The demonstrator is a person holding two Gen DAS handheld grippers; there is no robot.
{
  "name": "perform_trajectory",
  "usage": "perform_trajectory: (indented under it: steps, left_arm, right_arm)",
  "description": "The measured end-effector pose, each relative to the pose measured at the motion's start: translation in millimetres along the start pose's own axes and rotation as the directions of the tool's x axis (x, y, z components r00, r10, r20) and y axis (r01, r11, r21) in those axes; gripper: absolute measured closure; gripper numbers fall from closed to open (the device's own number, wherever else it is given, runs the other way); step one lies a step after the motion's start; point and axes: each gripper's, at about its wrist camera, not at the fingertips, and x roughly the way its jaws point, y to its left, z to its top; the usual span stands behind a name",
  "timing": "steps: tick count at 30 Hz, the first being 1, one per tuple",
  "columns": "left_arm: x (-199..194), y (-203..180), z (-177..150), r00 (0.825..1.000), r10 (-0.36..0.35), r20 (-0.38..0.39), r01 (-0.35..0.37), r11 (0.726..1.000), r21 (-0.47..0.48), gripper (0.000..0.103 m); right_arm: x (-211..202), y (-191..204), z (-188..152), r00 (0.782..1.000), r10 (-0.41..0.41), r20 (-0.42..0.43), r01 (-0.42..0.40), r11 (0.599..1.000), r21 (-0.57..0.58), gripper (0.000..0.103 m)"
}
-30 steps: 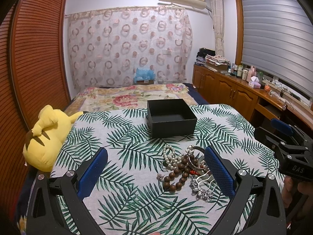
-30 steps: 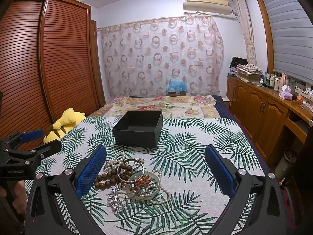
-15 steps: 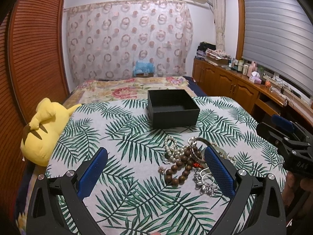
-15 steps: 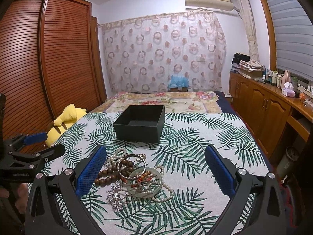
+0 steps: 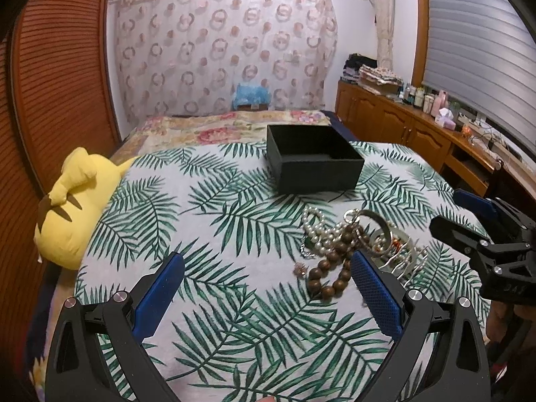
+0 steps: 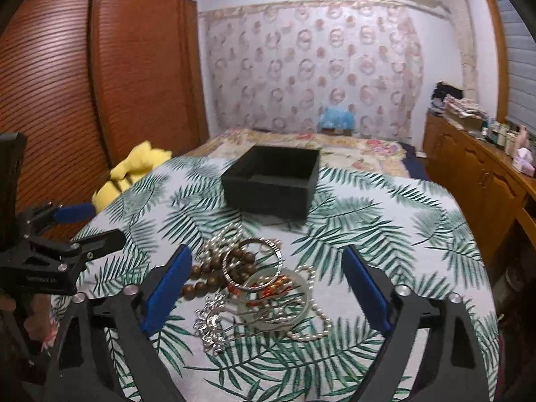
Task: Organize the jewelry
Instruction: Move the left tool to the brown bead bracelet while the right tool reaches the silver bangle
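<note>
Jewelry pile (image 6: 258,281) lies tangled on the palm-leaf cloth (image 5: 207,221), on the near side of the black box (image 5: 313,157) and apart from it. In the pile: brown wooden bead bracelet (image 5: 330,273), pearl strands (image 5: 315,226), a silver bangle (image 6: 253,265), a pale ring-shaped bangle (image 6: 301,305) with orange-red beads across it, silver chain at the near edge. Box is open-topped; nothing shows inside it.

Right gripper (image 6: 266,279): jaws spread, have just been closing a little, blue pads either side of the pile, pressing on nothing.

Left gripper (image 5: 268,281): jaws spread wide over bare cloth; its right pad hides part of the wooden beads, contact cannot be told.

Yellow plush toy (image 5: 72,207) sits at the cloth's left edge. Wooden cabinets (image 5: 395,122) run along the right wall.
</note>
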Motion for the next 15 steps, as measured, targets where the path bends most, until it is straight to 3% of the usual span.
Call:
perform_trajectory:
  steps: [6, 15]
  left_arm:
    - [6, 5, -4, 1.000, 0.005, -0.023, -0.005, 1.000, 0.002, 0.008]
    - [24, 14, -13, 0.996, -0.029, -0.085, 0.029, 1.000, 0.001, 0.008]
  right_arm:
    - [22, 6, -1, 0.996, 0.044, -0.072, -0.048, 0.998, -0.046, 0.020]
    - [67, 13, 0, 0.973, 0.096, -0.212, -0.122, 0.986, -0.112, 0.026]
